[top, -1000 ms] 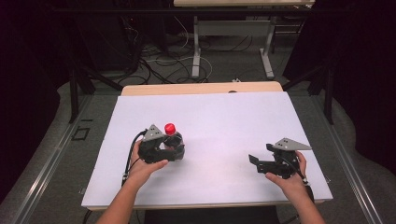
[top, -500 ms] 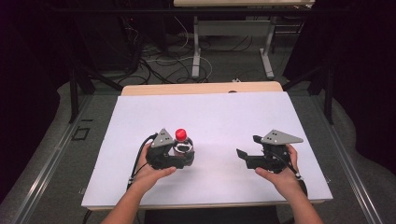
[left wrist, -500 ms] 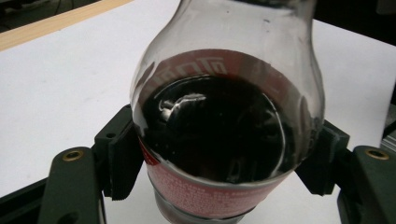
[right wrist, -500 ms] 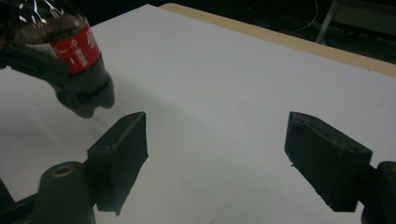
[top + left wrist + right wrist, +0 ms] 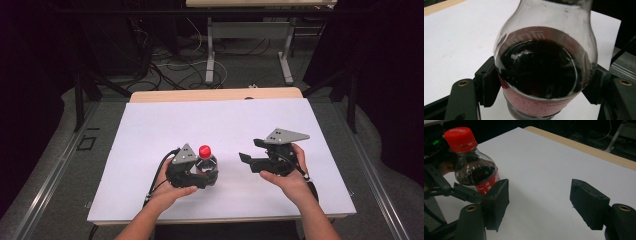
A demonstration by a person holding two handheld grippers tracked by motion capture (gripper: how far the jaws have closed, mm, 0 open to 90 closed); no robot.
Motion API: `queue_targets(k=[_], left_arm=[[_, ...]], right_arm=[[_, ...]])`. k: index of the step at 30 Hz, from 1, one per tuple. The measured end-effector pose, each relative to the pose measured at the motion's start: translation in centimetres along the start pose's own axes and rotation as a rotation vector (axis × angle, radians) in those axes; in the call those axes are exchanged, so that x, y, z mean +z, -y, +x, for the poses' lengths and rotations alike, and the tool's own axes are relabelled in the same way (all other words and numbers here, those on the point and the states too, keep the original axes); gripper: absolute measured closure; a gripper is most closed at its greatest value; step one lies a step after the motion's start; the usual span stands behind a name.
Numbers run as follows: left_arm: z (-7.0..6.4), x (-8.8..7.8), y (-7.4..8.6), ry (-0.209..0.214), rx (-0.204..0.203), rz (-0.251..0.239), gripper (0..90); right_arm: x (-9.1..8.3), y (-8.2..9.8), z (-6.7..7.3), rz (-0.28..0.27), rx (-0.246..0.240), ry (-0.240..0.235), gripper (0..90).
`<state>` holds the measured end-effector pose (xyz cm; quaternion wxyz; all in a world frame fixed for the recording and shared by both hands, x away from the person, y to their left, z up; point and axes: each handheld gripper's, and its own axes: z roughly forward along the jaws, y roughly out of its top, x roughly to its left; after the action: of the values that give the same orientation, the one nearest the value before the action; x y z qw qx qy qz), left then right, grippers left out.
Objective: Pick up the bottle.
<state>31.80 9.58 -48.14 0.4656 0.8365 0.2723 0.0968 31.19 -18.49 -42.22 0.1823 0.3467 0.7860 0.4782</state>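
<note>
A small cola bottle (image 5: 207, 162) with a red cap stands upright over the white table sheet (image 5: 225, 120), left of centre. My left gripper (image 5: 206, 173) is shut on its body; in the left gripper view both pads (image 5: 489, 86) press the red label of the bottle (image 5: 544, 65). My right gripper (image 5: 249, 151) hangs a little to the right of the bottle, pointing at it. The right gripper (image 5: 540, 202) is open with nothing between its jaws, which have just been closing. Ahead and to the left of them is the bottle (image 5: 475, 172).
A wooden table edge (image 5: 215, 95) borders the sheet at the far side. Beyond it are desk legs (image 5: 210, 55) and cables on the floor. Metal rails (image 5: 60, 165) run along both sides of the table.
My left gripper has carried the bottle rightward toward the table's middle. The right gripper has risen and moved left toward the bottle, and its jaws look narrower.
</note>
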Motion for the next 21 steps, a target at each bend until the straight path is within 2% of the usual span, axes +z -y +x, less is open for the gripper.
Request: queue_targets(k=[3,4,5,9,10,12,13,15,18,20,21], left_arm=[[-0.2,0.2,0.0,0.005,0.006,0.003,28.8],[-0.3,0.2,0.0,0.017,0.007,0.017,28.8],[-0.3,0.2,0.0,0.017,0.007,0.017,28.8],[-0.7,0.6,0.1,0.011,0.009,0.006,28.8],[-0.8,0.7,0.1,0.017,0.013,0.012,28.8],[-0.8,0.7,0.1,0.026,0.017,0.020,28.8],[-1.0,0.7,0.1,0.026,0.019,0.024,28.9],[-1.2,1.0,0.2,0.030,0.008,0.007,28.9],[-1.4,1.1,0.2,0.034,0.019,0.021,28.9],[-1.6,1.3,0.2,0.043,0.015,0.019,28.9],[-1.7,1.4,0.2,0.044,0.026,0.023,28.9]], right_arm=[[0.2,-0.4,0.5,-0.001,-0.004,-0.010,32.9],[0.2,-0.5,0.7,-0.005,-0.009,-0.015,34.1],[0.2,-0.7,0.9,-0.001,-0.004,-0.023,37.1],[0.2,-1.2,1.5,-0.006,-0.014,-0.045,37.4],[0.3,-1.4,1.9,0.003,-0.032,-0.053,37.4],[0.3,-1.4,2.2,0.001,-0.038,-0.051,37.5],[0.2,-1.5,2.6,0.014,-0.045,-0.074,39.0],[0.2,-1.3,3.1,0.017,-0.040,-0.067,39.3],[0.1,-1.2,3.4,0.024,-0.044,-0.068,41.4],[0.0,-1.1,3.6,0.016,-0.029,-0.083,44.3],[0.0,-1.1,3.6,0.015,-0.022,-0.088,44.4]])
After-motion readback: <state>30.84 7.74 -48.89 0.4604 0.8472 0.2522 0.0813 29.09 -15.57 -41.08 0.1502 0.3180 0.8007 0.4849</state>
